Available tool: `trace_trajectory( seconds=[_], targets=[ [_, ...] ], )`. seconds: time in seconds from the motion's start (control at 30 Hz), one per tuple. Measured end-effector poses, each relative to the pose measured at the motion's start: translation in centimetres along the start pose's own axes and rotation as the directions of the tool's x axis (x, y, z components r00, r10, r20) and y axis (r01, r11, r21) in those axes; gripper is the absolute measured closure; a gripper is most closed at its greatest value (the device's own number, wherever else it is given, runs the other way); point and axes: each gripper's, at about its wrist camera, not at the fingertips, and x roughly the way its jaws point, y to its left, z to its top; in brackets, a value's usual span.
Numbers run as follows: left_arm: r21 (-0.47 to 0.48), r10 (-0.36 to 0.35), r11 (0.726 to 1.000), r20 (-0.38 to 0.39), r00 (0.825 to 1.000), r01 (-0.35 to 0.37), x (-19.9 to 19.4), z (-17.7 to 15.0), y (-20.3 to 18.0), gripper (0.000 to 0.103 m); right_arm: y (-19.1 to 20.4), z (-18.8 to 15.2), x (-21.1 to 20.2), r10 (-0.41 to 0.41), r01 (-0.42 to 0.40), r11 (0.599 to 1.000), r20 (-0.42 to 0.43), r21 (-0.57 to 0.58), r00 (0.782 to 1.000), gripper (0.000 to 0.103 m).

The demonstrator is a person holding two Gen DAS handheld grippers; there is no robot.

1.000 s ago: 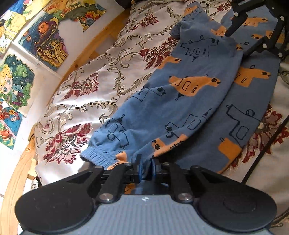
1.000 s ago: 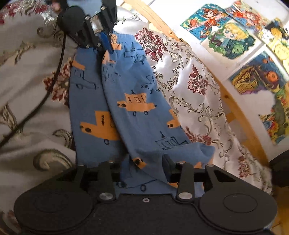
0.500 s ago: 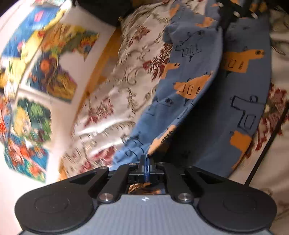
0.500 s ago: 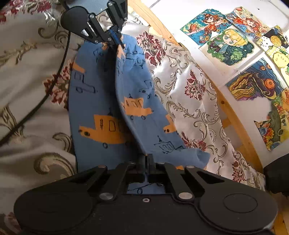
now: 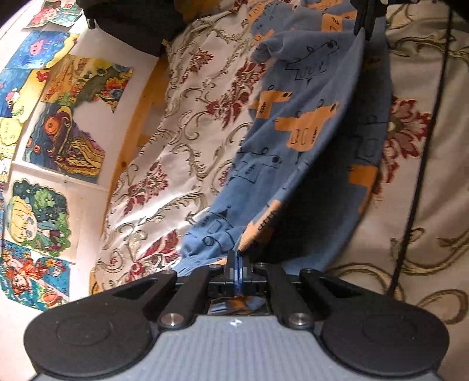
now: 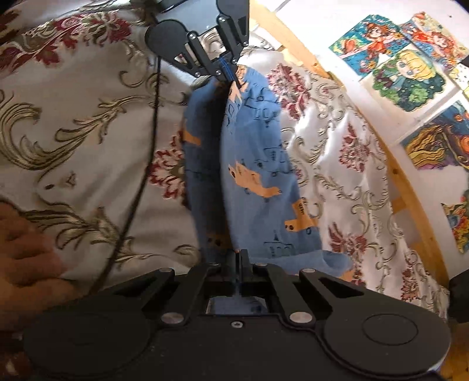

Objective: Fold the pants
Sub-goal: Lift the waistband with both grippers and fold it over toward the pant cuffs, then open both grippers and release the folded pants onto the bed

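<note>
Currently, at the far left of the left wrist view, we see the drawings [image 5: 61,143] taped to the wall, then the floral bedspread [image 5: 164,164] filling the centre.

Right of centre, the pants [image 5: 296,152] hang in a taut blue sheet between the two tools, lifted off the bedspread along one edge.

At the bottom centre, our left gripper [image 5: 238,258] has its jaws pressed together on the cuff end. At the upper right of the frame, the right gripper [image 5: 363,27] is likewise clamped on the waist end.

In the right wrist view, a hand [image 6: 26,255] rests at the lower left, and a black cable [image 6: 146,164] runs across the bedspread beside the pants.

We judge the fabric light, soft and limp; it will sag and drape wherever unsupported. We advise gripping at the thicker gathered cuff and the waistband, where a pinch is least likely to slip.

Compared with one second ago, the top leg no longer lies flat: both grippers have closed and raised its edge, so it now stands up as a fold.
</note>
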Motion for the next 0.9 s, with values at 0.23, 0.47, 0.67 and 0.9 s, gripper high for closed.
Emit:
trace_trajectory(
  seconds=[0.23,0.47,0.67,0.9],
  targets=[
    [0.014,-0.030,0.999,-0.002,1.000,0.030,-0.3,-0.4,-0.7,0.102,0.9,0.0,0.2,0.012,-0.012,1.000,-0.018,0.000,1.000,0.103],
    [0.013,-0.051,0.999,-0.013,0.999,0.051,-1.0,-0.5,-1.1,0.102,0.9,0.0,-0.3,0.042,-0.041,0.999,-0.017,0.013,0.999,0.103],
    [0.020,-0.085,0.996,-0.038,0.996,0.086,-0.6,-0.6,-1.4,0.102,1.4,-0.3,0.1,0.033,-0.033,0.999,-0.019,0.014,0.999,0.103],
    [-0.199,-0.166,0.969,-0.069,0.984,0.149,-0.8,0.1,0.3,0.075,-2.1,-1.4,-1.5,0.056,-0.054,0.979,-0.006,0.196,0.998,0.042]
  ],
)
